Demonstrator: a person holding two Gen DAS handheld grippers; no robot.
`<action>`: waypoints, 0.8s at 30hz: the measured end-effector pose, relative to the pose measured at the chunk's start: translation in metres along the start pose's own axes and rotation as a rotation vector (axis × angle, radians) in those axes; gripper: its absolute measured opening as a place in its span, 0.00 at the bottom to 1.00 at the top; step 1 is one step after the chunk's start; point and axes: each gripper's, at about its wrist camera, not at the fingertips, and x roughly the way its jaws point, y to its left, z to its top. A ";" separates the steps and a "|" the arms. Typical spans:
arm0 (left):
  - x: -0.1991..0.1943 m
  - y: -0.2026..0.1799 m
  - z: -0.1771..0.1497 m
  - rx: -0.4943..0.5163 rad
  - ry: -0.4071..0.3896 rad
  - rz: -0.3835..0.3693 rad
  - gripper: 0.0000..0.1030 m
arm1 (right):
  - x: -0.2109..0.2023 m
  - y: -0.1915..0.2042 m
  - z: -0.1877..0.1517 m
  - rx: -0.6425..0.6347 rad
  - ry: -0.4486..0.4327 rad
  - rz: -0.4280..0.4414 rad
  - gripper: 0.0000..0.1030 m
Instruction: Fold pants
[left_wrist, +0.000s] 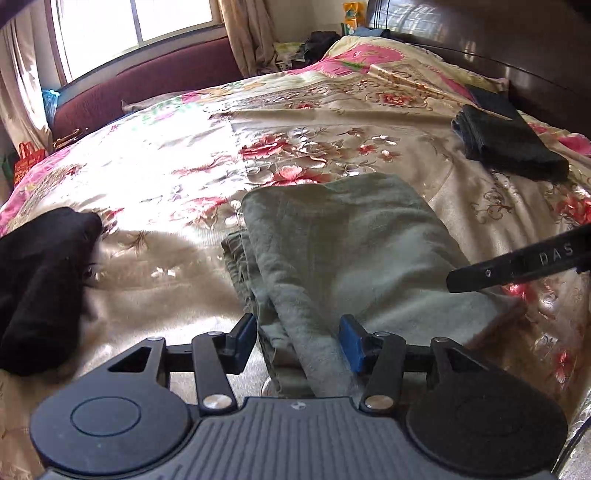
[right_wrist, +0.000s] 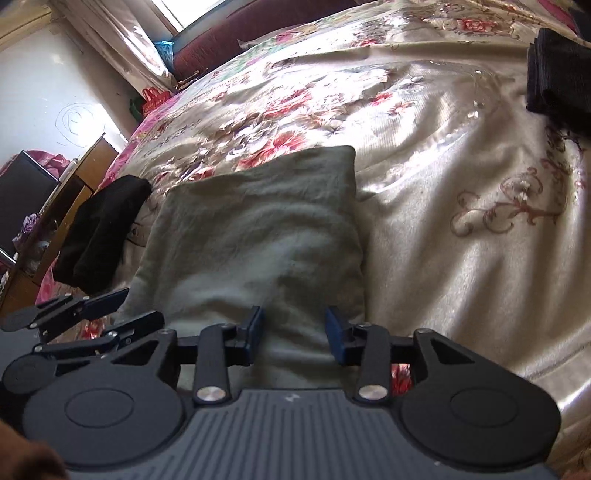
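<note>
A black garment (left_wrist: 40, 288) lies bunched near the left edge of the bed (left_wrist: 155, 166), apart from the folded pants (left_wrist: 351, 251). The grey-green pants sit in the middle of the floral bedspread toward the near edge, folded into a thick rectangle with stacked layers showing along the left side. The left tongs (left_wrist: 299, 341) hang over the near left part of the pants with their blue pads (left_wrist: 352, 345) spread; the cloth runs between them, but neither pad presses on it. In the right wrist view, the right tongs (right_wrist: 294, 334) stand over the near edge of the same pants (right_wrist: 258, 229), jaws likewise apart with cloth between and no grip on it; the left tongs (right_wrist: 107, 314) show at that view's left edge, beside the pants. One black finger of the right tongs (left_wrist: 517, 264) reaches in from the right over the pants' right edge. Farther right, near the bed's far right corner, lies another dark folded pile (left_wrist: 509, 144), well apart from the pants.
</note>
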 end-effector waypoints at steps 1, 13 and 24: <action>0.000 -0.002 -0.004 0.001 -0.003 0.003 0.63 | -0.004 0.005 -0.001 -0.023 -0.007 -0.006 0.39; 0.002 0.021 0.016 -0.040 -0.039 -0.011 0.78 | 0.012 -0.032 0.035 0.053 -0.055 0.001 0.46; 0.043 0.027 0.016 -0.070 0.009 -0.113 0.79 | 0.036 -0.034 0.036 0.049 0.010 0.127 0.54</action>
